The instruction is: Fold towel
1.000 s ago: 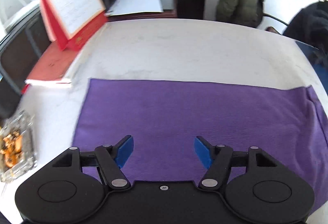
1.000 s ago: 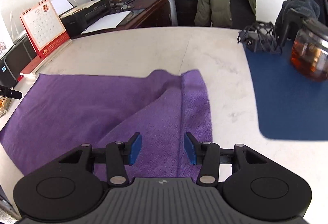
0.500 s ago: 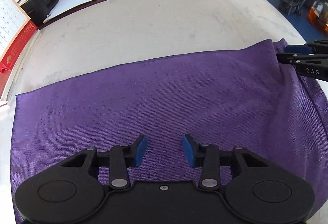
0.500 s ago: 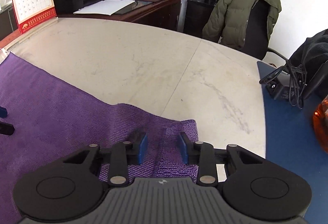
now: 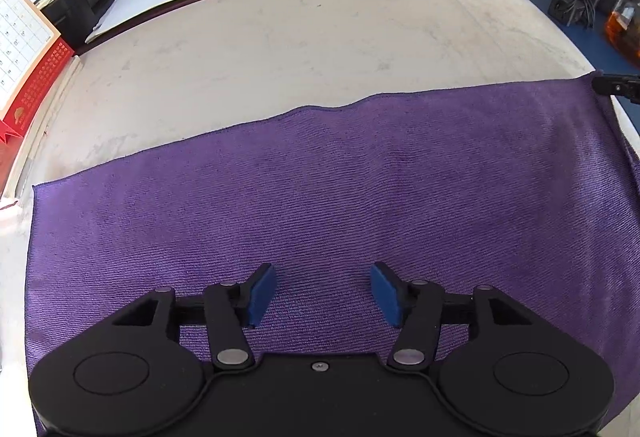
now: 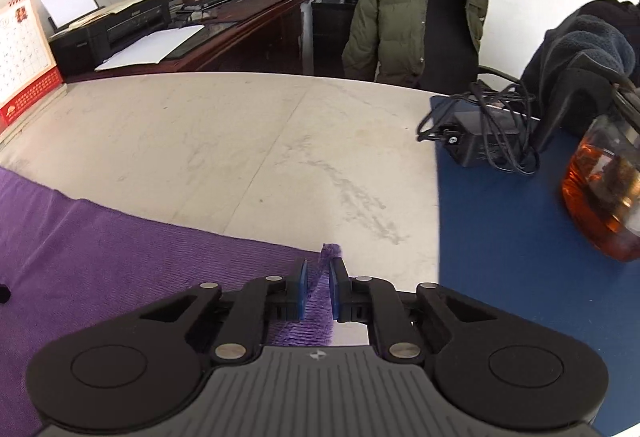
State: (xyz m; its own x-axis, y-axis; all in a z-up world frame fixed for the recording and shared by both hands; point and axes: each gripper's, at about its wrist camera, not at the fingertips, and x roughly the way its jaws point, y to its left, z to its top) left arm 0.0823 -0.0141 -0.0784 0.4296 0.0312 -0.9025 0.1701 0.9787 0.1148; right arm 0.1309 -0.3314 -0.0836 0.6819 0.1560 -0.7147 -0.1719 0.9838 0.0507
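Observation:
A purple towel point(image 5: 340, 181) lies spread flat on the pale table point(image 5: 300, 37), long side left to right. My left gripper point(image 5: 323, 293) is open, hovering low over the towel's near middle, holding nothing. My right gripper point(image 6: 318, 283) is shut on the towel's far right corner point(image 6: 330, 251), which pokes up between the blue pads. The towel also shows in the right wrist view point(image 6: 120, 249). The right gripper's tip shows at the right edge of the left wrist view point(image 5: 616, 85), at that corner.
A red desk calendar point(image 5: 28, 49) stands at the table's left edge. A blue mat point(image 6: 520, 257) on the right holds a black power adapter with cables point(image 6: 484, 141) and a glass teapot point(image 6: 604, 197). A desk with a printer point(image 6: 112, 29) and a jacketed chair point(image 6: 420, 9) stand behind.
My right gripper has closed on the towel's far right corner. My left gripper has opened wider and the towel now lies flatter and straighter across the table.

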